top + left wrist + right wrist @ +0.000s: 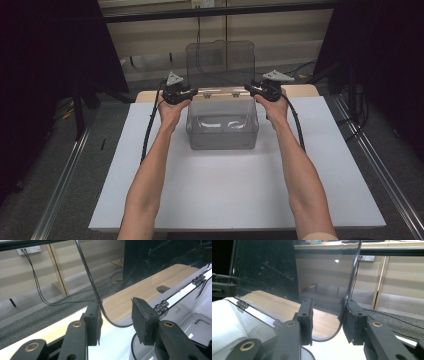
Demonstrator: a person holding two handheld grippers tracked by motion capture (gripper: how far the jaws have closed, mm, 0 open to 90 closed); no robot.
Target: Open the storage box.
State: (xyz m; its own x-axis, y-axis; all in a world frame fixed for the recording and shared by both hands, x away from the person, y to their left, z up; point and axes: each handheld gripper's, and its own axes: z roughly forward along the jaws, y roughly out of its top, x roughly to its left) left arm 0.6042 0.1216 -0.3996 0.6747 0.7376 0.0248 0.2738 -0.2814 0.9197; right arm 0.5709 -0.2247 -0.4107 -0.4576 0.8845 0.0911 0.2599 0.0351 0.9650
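Box: clear plastic box [222, 125] sits mid-table on the white sheet [225, 190], lid [220, 62] upright at its 12 o'clock edge.
Left gripper [181, 93]: at the box's 10 o'clock corner, jaws parted around the lid's lower edge, no pad visibly pressing.
Right gripper [256, 90]: at 2 o'clock, likewise parted.

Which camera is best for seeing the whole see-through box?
The high view: the clear box shows whole, lid standing up. The left gripper view gives just its hinged back rim and inside; the right gripper view, a corner.
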